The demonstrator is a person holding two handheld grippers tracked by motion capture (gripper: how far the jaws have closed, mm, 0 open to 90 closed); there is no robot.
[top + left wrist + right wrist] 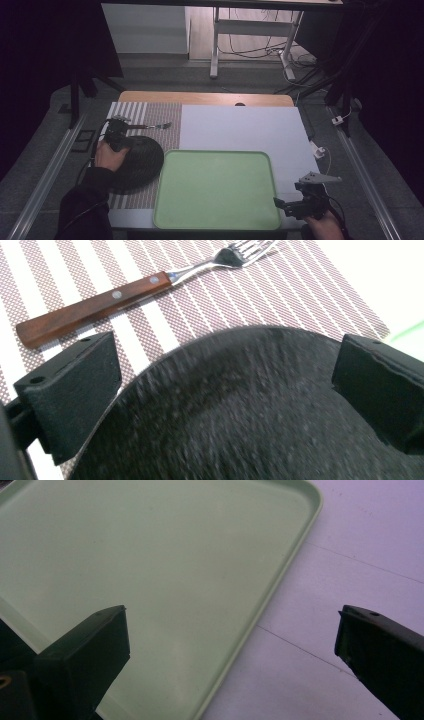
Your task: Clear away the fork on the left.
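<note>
Landmark: a green tray (pixel 216 190) is seen lying flat on the white table top (pixel 240 127), near the person's edge; all places below are given relative to it.

Black plate: a dark, speckled round plate (pixel 137 162) is seen just left of the tray, its rim close to or touching the tray's left edge; which cannot be told. It rests on the striped placemat (pixel 160 112). In the left gripper view its surface (pixel 240 410) is blurred.

Striped placemat: it is spread to the left of the tray, reaching farther back than the tray's far edge; the tray's left edge appears to overlap it.

Fork: a fork (pixel 150 126) with a wooden handle (pixel 90 307) is laid on the placemat, behind the plate and beyond the tray's far left corner, its tines turned toward the tray's side.

Left gripper: the left gripper (pixel 117 137) is held over the plate's far left rim, well left of the tray. Its jaws are spread wide, one at each side of the plate's curve, with nothing clamped.

Right gripper: the right gripper (pixel 292 202) is held at the tray's near right corner. Its jaws are parted wide and empty, one over the tray's floor (pixel 150 555), the other over the white table top beside it.

Left hand: the hand (pixel 110 155) is seen at the plate's left edge.
</note>
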